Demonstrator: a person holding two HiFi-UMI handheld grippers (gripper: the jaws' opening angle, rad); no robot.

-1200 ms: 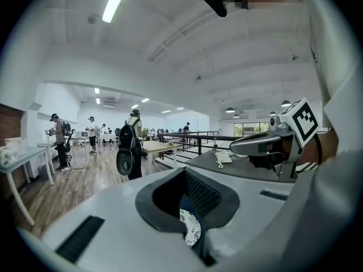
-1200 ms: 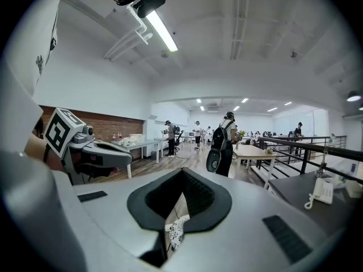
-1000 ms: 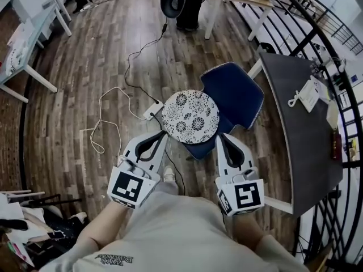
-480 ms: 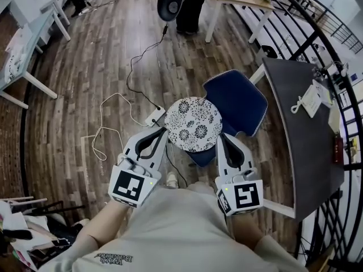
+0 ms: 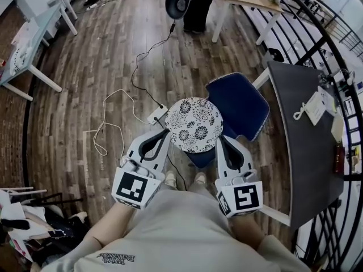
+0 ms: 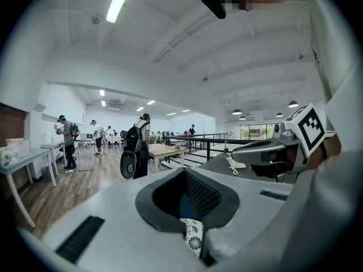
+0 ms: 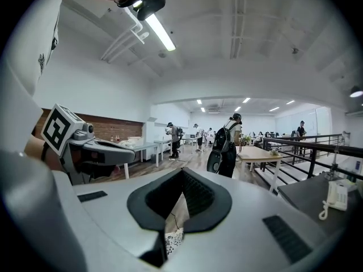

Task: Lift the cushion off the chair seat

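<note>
1. Task item: the round cushion, white with a black floral print, is at the centre of the head view. It overlaps the lower-left corner of the blue chair.
2. Left gripper: the tongs are narrow and pinched on the cushion's left rim. Its own view shows patterned fabric caught in the seam between the jaws.
3. Right gripper: the tongs are likewise narrow and clamped on the right rim, with printed fabric between the pads in its own view.
4. Reason for hold: opposite-edge grips keep a soft disc level and stop it folding. Judged from its position forward of the seat, the cushion is carried by the two grippers, not by the chair.
5. Markings: each marker cube bears a black-and-white square code, with no readable words.
6. Print on the person's shirt, at the bottom of the frame, is inverted and not reliably legible.
7. Writing on the papers on the dark table, at the right, is too small to read.
</note>
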